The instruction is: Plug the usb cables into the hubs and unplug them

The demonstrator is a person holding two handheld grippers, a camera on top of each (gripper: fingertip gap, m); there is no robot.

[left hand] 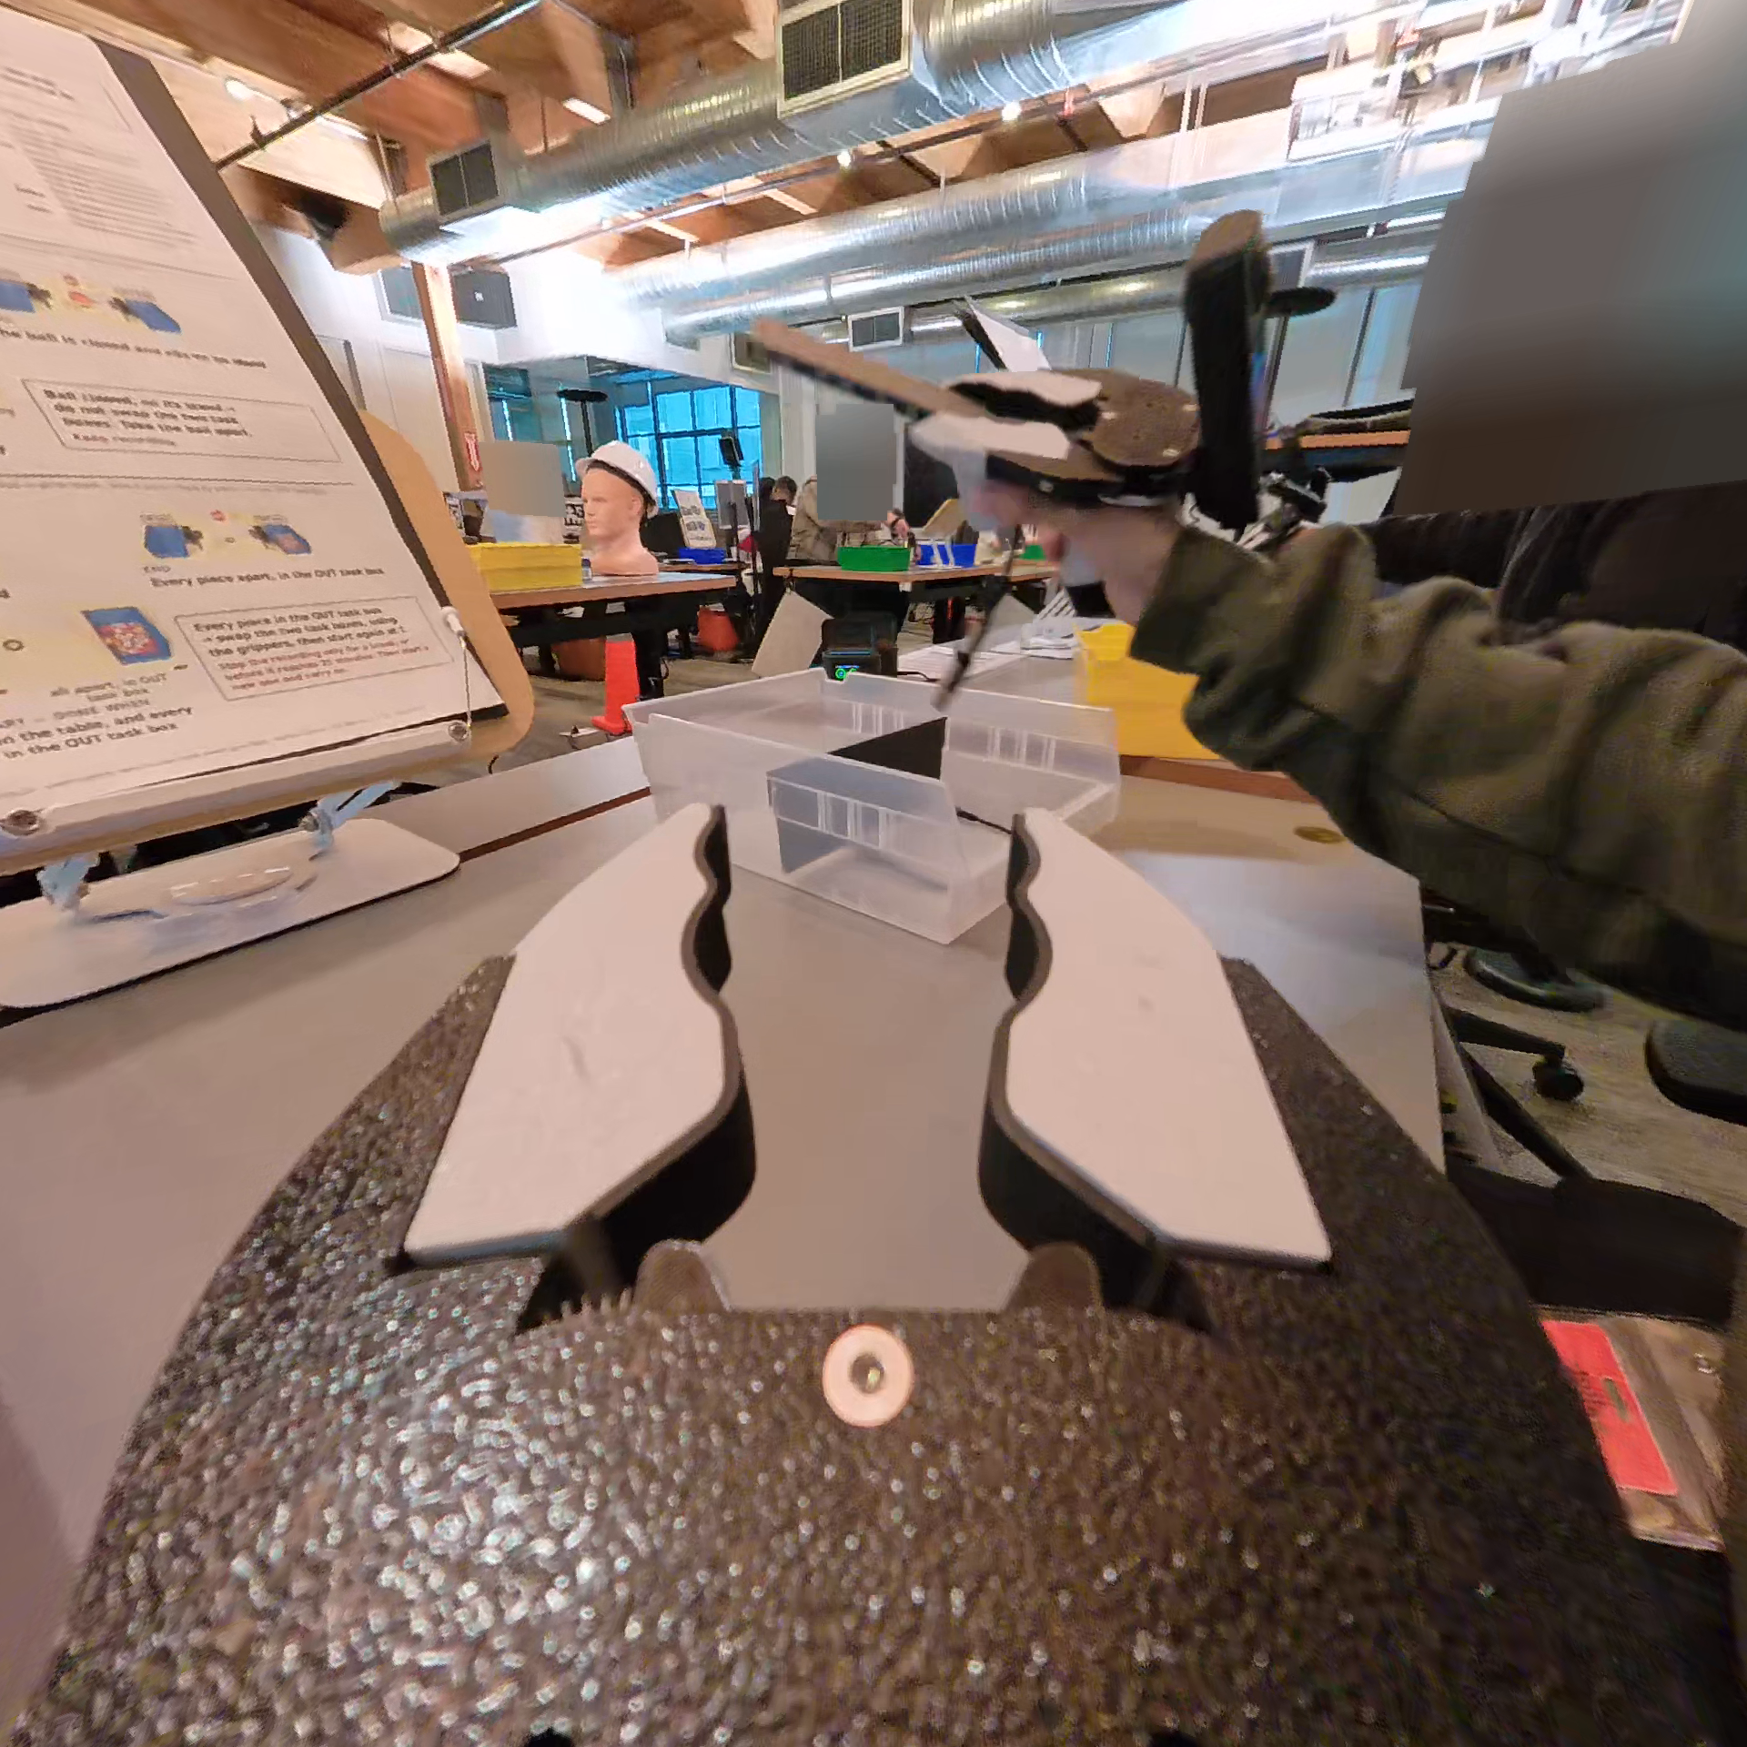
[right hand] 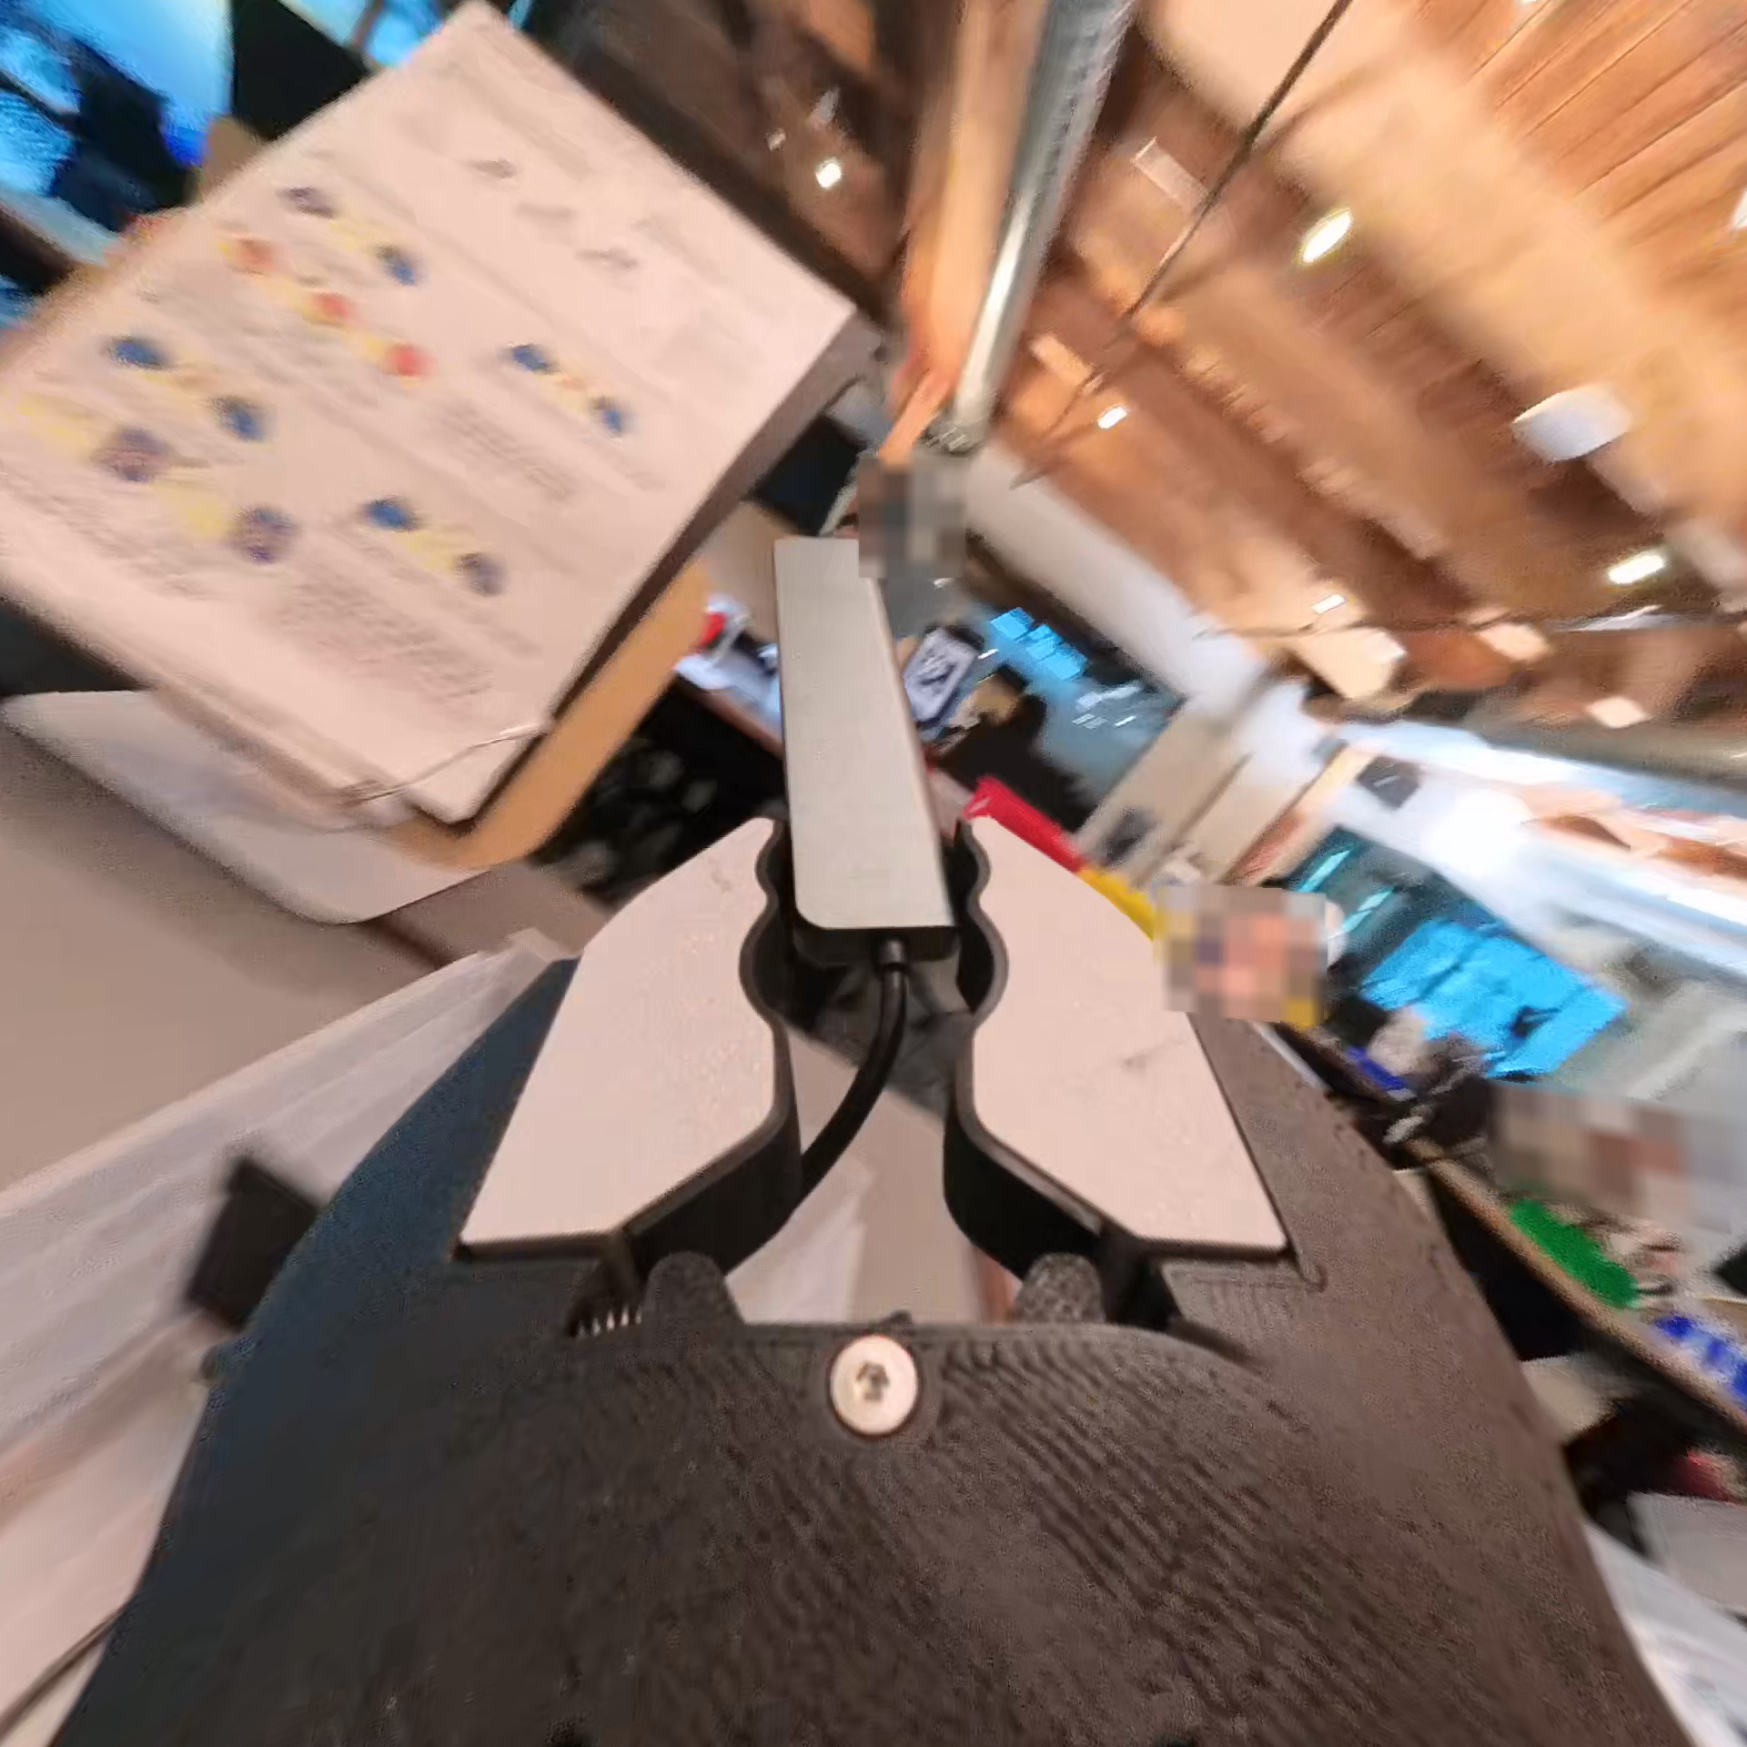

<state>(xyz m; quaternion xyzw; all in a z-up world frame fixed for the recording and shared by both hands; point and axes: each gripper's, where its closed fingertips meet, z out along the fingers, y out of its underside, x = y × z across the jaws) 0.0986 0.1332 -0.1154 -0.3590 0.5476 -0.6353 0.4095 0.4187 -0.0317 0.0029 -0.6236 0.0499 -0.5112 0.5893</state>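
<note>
My right gripper (right hand: 865, 851) is shut on the near end of a slim grey USB hub (right hand: 851, 718). The hub points away from me, up in the air. Its black cable (right hand: 865, 1059) runs back between the fingers. In the left wrist view the right gripper (left hand: 945, 411) is raised above the table at upper right, held by a hand in a green sleeve (left hand: 1418, 718). There the hub (left hand: 832, 364) sticks out to the left and the cable (left hand: 978, 624) dangles below. My left gripper (left hand: 865, 851) is open and empty, low over the grey table (left hand: 851, 1087).
Clear plastic bins (left hand: 718, 756) stand just beyond the left fingertips, with a dark piece (left hand: 898, 747) inside. An instruction board on a stand (left hand: 189, 425) is at the left and also shows in the right wrist view (right hand: 378, 425). A yellow bin (left hand: 1125, 700) stands behind at the right. The tips of one gripper are about 40 centimetres away from the tips of the other.
</note>
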